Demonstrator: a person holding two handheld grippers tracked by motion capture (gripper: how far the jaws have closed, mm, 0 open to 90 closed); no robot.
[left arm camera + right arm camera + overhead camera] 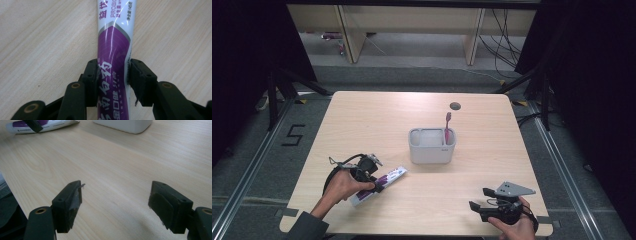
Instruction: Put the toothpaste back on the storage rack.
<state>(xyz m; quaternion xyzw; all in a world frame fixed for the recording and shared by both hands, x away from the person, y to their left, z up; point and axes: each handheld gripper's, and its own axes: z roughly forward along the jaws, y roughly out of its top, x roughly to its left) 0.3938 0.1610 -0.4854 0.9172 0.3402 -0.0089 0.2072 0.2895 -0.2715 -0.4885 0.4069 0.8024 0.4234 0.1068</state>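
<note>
- Our left gripper [379, 184] sits low over the near-left part of the table [362, 120], at the near half of the tube [379, 184].
- The tube lies flat on the wood, slanting from near left to far right, well short of the caddy [432, 150].
- In the left gripper view our two jaws flank the tube's [113, 57] purple part; the left pad [91, 75] meets its edge and the right pad [138, 80] sits at the other edge, so we read it as clamped on the tube.
- The tube's white end with print points away from us, up the picture.
- Our right gripper [478, 199] rests near the table's near-right edge, jaws spread wide with bare wood between them.
- In the right gripper view we see its pads [71, 202] well apart, the tube [50, 125] far off at top left and the caddy [125, 125] at the top.
- The caddy stands mid-table, a toothbrush [447, 127] upright in its right corner.
</note>
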